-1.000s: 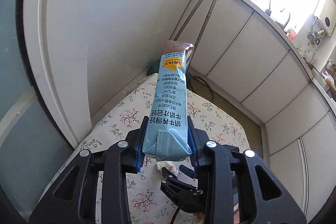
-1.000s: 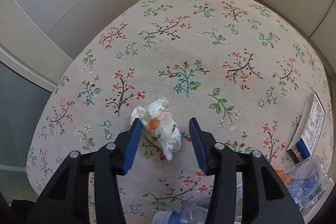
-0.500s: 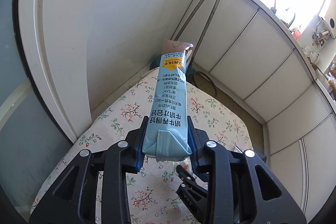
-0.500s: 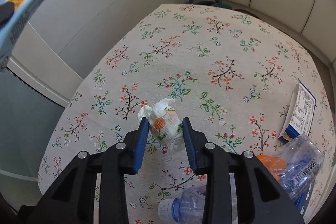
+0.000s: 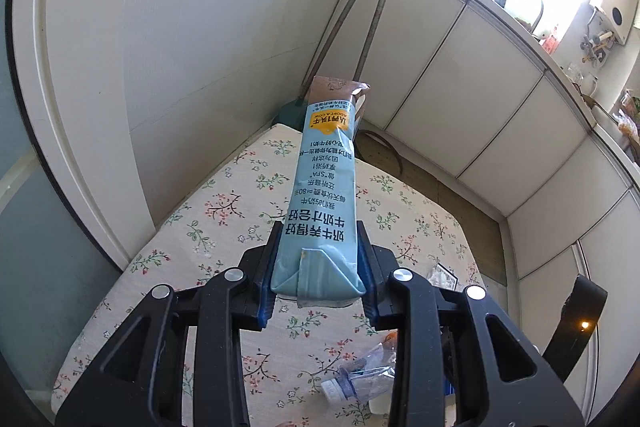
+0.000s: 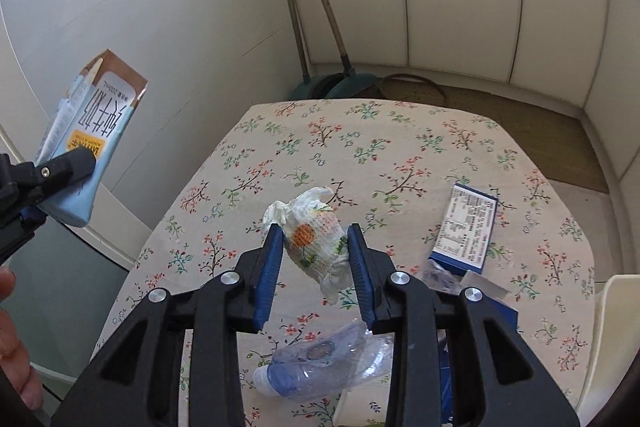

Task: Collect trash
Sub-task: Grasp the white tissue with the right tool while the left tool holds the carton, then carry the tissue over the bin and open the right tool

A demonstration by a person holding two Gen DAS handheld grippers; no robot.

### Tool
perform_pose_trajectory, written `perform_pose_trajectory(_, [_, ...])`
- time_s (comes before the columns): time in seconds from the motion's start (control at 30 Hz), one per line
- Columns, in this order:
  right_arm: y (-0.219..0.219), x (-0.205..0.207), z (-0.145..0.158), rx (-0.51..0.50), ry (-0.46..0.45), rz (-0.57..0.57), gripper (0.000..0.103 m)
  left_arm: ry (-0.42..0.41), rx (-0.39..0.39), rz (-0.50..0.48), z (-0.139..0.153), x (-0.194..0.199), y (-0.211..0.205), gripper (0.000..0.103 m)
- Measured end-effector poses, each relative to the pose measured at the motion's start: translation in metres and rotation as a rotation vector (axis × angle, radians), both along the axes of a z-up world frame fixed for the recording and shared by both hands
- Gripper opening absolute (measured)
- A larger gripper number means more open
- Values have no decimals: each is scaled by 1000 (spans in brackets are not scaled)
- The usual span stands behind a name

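Right wrist view: right hand-held gripper (image 6: 316,263) has its blue pads pressed narrow on a crumpled patterned tissue wad (image 6: 314,247), which hangs clear of the floral-clothed surface (image 6: 400,155). Off to the left in the same view, the left hand-held gripper (image 6: 60,183) clamps a pale blue milk carton (image 6: 86,131), also held up off the surface. Left wrist view confirms it: left pads closed narrow on the carton's base, carton (image 5: 324,187) pointing away and clear of the cloth. Progress, as judged: two pieces picked up, neither yet dropped anywhere; no bin is visible in either view. Remaining on the surface: a crushed clear plastic bottle (image 6: 320,363) near the front edge, a blue-and-white printed box (image 6: 466,227) to the right, and some clear wrapping beside it. Roughly mid-task.
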State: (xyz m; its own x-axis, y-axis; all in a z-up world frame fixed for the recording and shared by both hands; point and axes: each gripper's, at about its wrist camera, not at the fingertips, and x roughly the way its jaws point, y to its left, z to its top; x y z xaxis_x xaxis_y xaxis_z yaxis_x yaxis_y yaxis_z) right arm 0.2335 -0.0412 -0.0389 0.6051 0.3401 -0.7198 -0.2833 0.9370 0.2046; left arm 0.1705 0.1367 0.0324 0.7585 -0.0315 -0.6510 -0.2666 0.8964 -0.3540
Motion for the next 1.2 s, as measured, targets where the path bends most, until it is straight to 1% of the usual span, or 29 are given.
perform_pose_trajectory(0.2, [-38, -20, 19, 13, -89, -80, 34, -83, 25, -47, 2, -10, -33, 32])
perform_pose_trajectory(0.33, [-65, -34, 31, 21, -138, -124, 34, -117, 40, -88, 2, -17, -58, 32])
perform_pose_trajectory(0.4, [-78, -40, 35, 24, -150, -147, 34, -128, 69, -110, 1, -20, -72, 32])
perform_pose_trajectory(0.57, [-109, -57, 45, 4, -207, -198, 34, -135, 98, -146, -2, -25, -99, 32])
perform_pose_trajectory(0.73, [-140, -72, 48, -20, -235, -243, 34, -147, 108, -175, -1, -33, -122, 32])
perform_pose_trajectory(1.07, [-215, -95, 51, -61, -272, -334, 34, -150, 145, -256, -3, -44, -183, 32])
perform_pose_trajectory(1.2, [-249, -101, 48, -36, -265, -389, 34, -156, 161, -294, -3, -49, -211, 32])
